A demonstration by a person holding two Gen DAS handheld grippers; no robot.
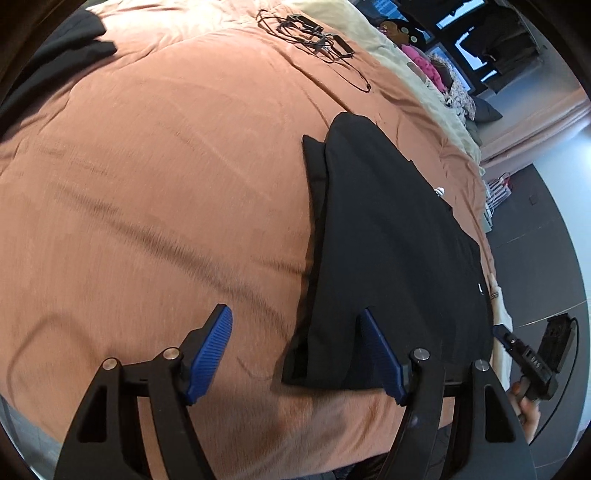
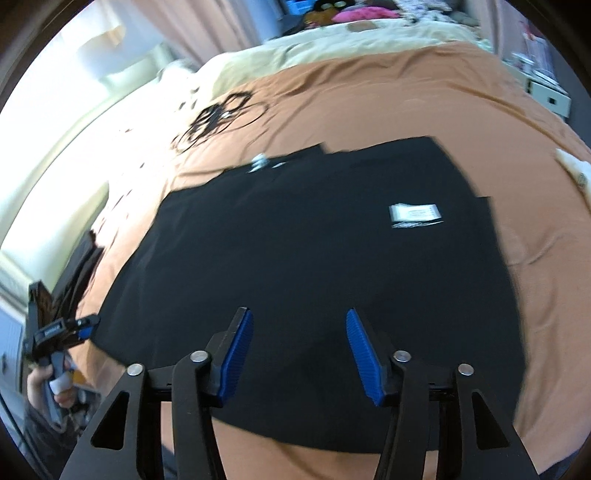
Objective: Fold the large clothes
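Bedding fills both views: a rust-orange comforter [image 1: 155, 184] spread wide, wrinkled in long shallow creases, with a pale cream blanket [image 1: 417, 85] along its far end. On the comforter lies a black garment [image 2: 314, 266], folded flat into a broad panel with a white label [image 2: 415, 213] showing on top; in the left wrist view it lies to the right of centre, one folded layer edge stepped along its left side. A tangle of black cables [image 1: 314, 33] rests on the comforter beyond it, well apart. Another dark piece of cloth [image 1: 70, 48] sits at the far left corner of the bed.

The left gripper [image 1: 295, 354] is spread open, holding nothing — one blue pad over bare comforter, the other over the garment's near corner. The right gripper [image 2: 299, 354] is likewise open and empty above the garment's near edge.

Beyond the bed: pink curtains [image 1: 535, 122], grey floor [image 1: 546, 221], bright pink and patterned items [image 1: 424, 62] heaped at the head end, and a white drawer unit [image 2: 546, 92] — slightly blurred.
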